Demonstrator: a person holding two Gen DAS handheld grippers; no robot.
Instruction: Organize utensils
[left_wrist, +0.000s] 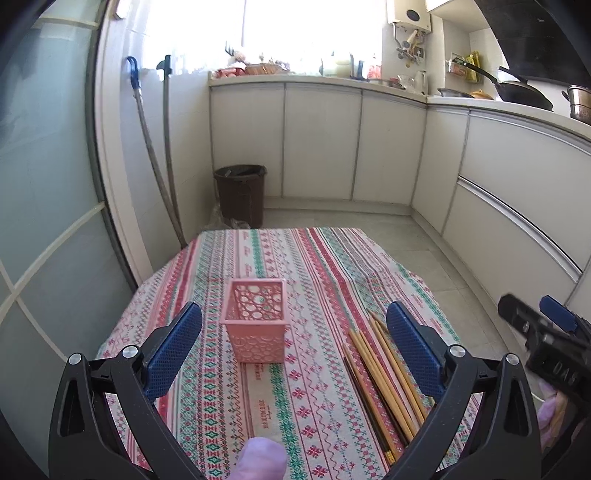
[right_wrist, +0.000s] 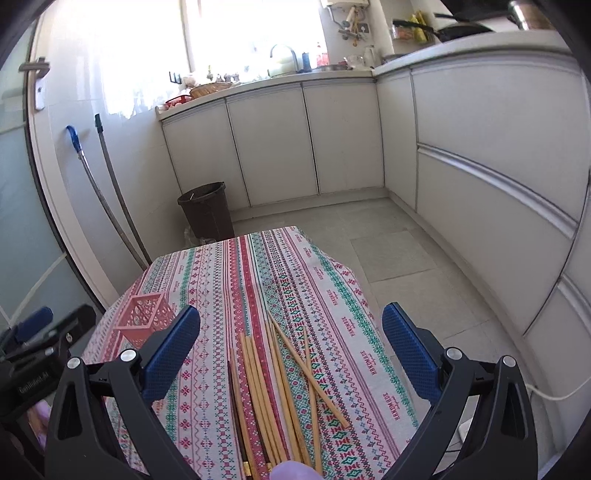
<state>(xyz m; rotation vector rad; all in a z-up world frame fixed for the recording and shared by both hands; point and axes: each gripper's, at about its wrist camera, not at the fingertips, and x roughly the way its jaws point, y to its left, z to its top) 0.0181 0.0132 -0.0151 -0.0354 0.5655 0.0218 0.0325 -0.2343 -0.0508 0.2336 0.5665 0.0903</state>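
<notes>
Kitchen tabletop (left_wrist: 314, 258) is carrying a pink basket (left_wrist: 255, 319); only the right view is showing crossed chopsticks (right_wrist: 280, 391) beside it. Both grippers, left (left_wrist: 293, 343) and right (right_wrist: 291, 347), are hovering, fingers apart.

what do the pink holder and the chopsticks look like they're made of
Pink holder: likely moulded plastic, matte, given its uniform colour and walls pierced with round cutouts. Chopsticks: probably bamboo or wood, given the pale yellow-tan, slim tapered sticks; a few are darker, maybe lacquered.
</notes>
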